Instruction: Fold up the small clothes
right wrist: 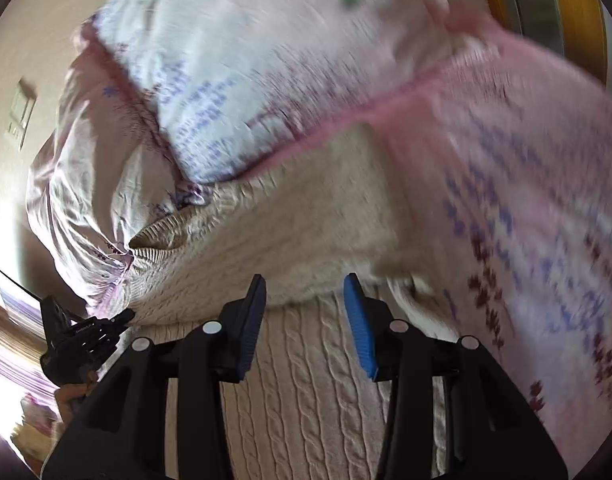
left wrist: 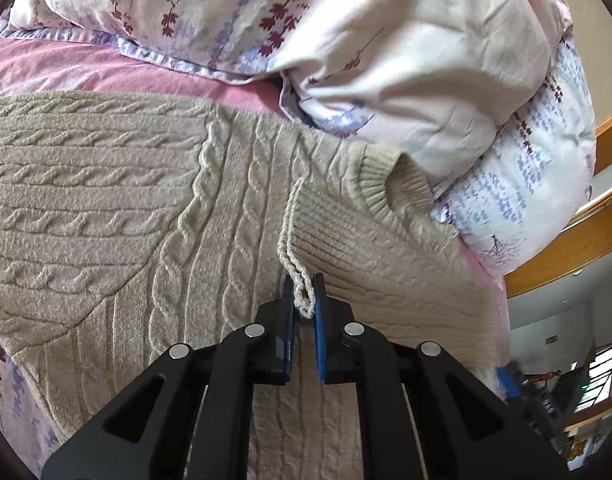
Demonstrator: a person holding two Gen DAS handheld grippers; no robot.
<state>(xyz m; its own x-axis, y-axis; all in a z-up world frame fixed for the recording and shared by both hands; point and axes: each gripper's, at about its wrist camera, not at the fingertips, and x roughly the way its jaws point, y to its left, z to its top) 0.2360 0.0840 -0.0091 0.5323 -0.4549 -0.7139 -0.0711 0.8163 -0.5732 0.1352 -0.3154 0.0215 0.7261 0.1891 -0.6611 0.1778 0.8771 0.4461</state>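
Where the left wrist view looks down, the left gripper (left wrist: 304, 300) is pinched tight on a folded edge of the beige cable-knit sweater (left wrist: 146, 208), which lies spread on the pink sheet (left wrist: 66, 68) beside the floral duvet (left wrist: 385, 40). No writing is readable. The blurred right wrist view shows the right gripper (right wrist: 304, 300) part open, nothing between its pads, above the sweater's hem. Only here does the left gripper's black body appear, at lower left.

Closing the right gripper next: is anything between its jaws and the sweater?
Nothing visible. The right gripper is open just above the beige cable-knit sweater, at a fold edge. The floral duvet lies beyond it. The left gripper already pinches a sweater edge.
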